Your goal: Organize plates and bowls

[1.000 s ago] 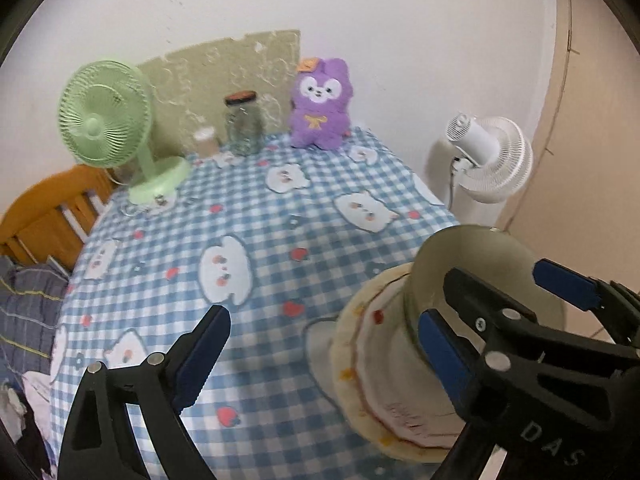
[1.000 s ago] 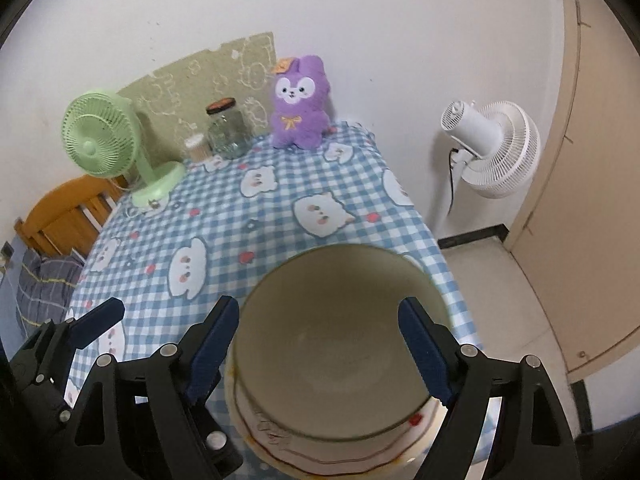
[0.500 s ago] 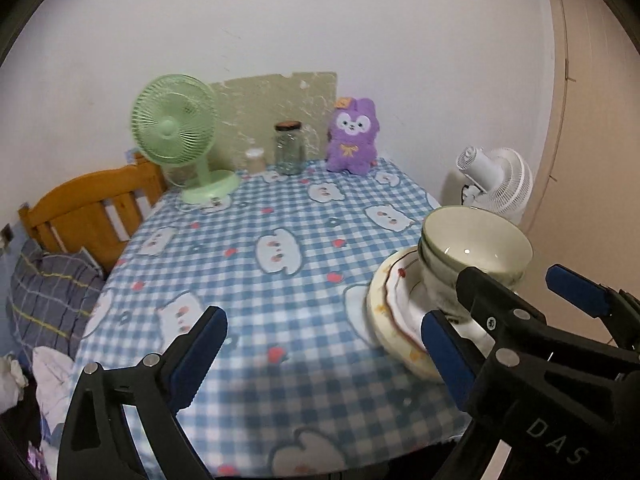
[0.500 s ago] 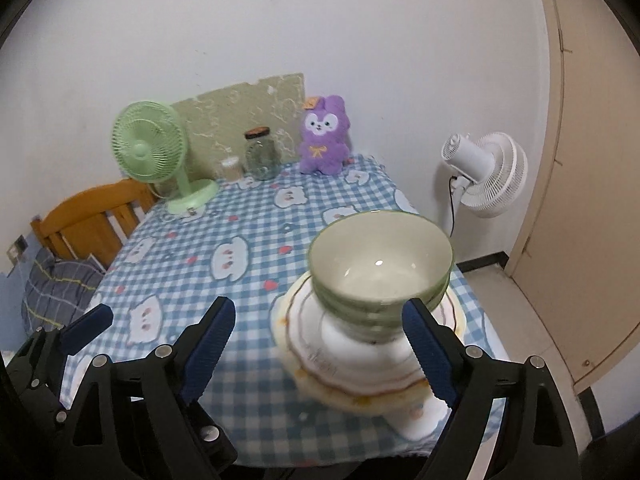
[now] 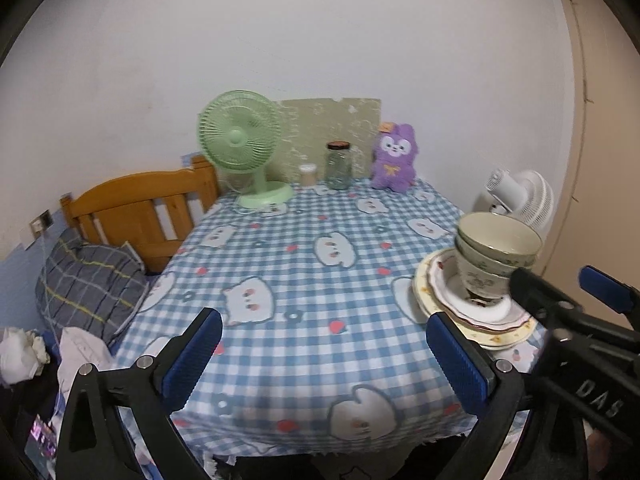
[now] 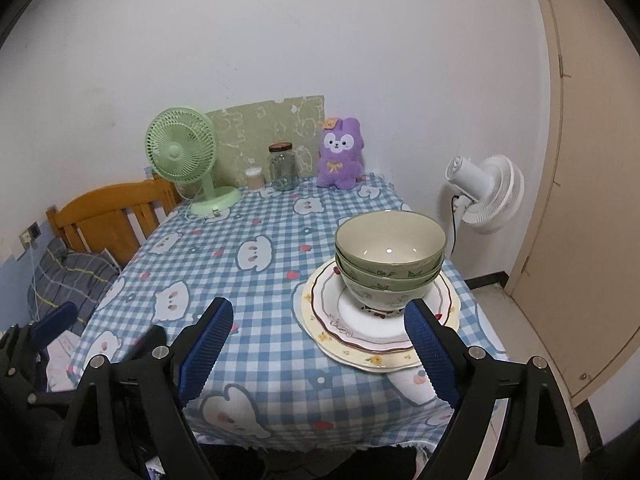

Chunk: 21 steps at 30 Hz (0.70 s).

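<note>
Standing at about 3 o'clock on the blue checked tablecloth (image 6: 276, 280), three nested green ceramic bowls (image 6: 390, 258) rest on a stack of cream round plates (image 6: 328, 312). The left gripper (image 5: 324, 356) and right gripper (image 6: 318, 344) both have jaws wide apart, just been opening, holding nothing, near the cloth's 6 o'clock edge. At 12 o'clock stand a green table fan (image 6: 182, 152) and a purple plush toy (image 6: 341, 153).

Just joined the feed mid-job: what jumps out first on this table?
The stack of green bowls nested on the stacked plates, near the table's front right corner. Along the back wall stand a green fan, a glass jar and a purple plush toy. Both grippers hang open and empty.
</note>
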### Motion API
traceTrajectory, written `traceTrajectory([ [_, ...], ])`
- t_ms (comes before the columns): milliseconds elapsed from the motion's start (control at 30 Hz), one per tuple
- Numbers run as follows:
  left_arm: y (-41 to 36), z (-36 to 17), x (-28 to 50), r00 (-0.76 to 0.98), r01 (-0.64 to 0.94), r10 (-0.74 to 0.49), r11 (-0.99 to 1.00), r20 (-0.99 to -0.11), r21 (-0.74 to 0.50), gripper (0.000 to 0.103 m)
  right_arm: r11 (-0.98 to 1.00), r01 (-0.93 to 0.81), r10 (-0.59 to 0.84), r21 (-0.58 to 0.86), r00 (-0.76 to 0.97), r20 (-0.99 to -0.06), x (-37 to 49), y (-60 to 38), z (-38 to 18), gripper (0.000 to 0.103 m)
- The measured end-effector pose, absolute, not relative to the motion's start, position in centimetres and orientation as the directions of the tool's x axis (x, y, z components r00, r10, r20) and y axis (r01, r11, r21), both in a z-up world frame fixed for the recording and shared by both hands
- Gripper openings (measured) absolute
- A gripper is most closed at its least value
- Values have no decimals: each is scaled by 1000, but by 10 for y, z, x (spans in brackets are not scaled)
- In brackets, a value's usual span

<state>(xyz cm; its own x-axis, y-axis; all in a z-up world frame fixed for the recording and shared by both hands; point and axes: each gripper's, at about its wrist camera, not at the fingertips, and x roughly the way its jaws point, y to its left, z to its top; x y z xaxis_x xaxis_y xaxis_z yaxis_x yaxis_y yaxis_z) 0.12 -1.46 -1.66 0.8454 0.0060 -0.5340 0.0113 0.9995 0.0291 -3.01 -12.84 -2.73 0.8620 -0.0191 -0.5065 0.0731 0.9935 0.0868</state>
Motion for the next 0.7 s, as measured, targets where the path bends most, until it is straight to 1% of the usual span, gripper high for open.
traceTrajectory([
  [133,2,-17,-6,853,-37,40,999,-520,17,103,994,75,-26,82,873,-488,-37,-127,-26,90],
  [267,15,-14,-7,859,-62,47,998,-510,-12,103,994,77,-31,73,872,-489,-39,-126,-28,90],
  [533,18,-10,-8,872,-47,31,999,-488,-21,103,995,55,-10,84,887,-462,-44,-120,-25,90],
  [700,13,-7,-4,878,-35,29,999,-477,-2,103,994,56,-9,90,892,-453,-43,-120,-23,90],
])
